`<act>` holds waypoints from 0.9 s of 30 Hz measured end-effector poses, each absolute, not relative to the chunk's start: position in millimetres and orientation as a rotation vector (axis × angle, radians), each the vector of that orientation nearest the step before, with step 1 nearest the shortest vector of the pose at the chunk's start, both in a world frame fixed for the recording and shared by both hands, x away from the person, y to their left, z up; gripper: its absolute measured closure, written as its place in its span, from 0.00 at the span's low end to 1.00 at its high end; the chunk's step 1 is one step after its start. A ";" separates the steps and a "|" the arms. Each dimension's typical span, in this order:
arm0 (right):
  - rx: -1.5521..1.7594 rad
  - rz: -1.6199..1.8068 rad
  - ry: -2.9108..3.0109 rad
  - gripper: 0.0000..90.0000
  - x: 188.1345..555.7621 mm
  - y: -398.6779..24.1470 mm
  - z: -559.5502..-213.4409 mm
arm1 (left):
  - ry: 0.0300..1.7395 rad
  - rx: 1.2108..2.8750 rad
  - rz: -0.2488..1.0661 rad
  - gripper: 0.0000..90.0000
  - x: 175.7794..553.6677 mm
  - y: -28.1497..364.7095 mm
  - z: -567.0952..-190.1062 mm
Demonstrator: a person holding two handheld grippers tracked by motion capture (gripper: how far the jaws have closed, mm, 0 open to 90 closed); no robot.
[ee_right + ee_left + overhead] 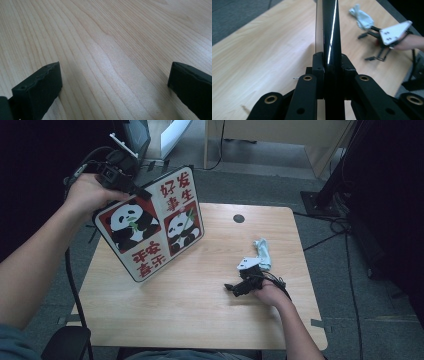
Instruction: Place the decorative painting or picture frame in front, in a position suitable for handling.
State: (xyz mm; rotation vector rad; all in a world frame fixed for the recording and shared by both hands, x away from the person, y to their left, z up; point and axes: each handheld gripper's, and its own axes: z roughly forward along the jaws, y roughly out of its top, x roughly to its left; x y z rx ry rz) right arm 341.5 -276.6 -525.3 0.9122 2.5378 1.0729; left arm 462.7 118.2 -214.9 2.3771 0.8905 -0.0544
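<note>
A flat board [150,222], printed with pandas and red characters, is held tilted above the left part of the table [200,320], its lower corner near or on the wood; contact cannot be confirmed. The left gripper [117,177] is clamped on the board's upper edge, the jaws seen closed tight on the thin panel in its own view. The right gripper [242,287] is rested low on the table with jaws spread wide and nothing between them. A lifting or positioning step is judged to be in hand; support of the free edge is likely required next. A pale crumpled cloth [262,251] beyond the right gripper is not identifiable. The board's rear face is hidden.
</note>
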 end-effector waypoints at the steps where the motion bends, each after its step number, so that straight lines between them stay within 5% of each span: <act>1: 0.912 1.073 2.538 0.00 341.5 -276.6 -525.3 | 0.890 2.377 -0.054 0.89 462.7 118.2 -214.9; 27: 0.913 1.073 2.538 0.00 341.5 -276.5 -525.3 | 0.774 2.408 -0.177 0.88 417.8 72.4 -238.4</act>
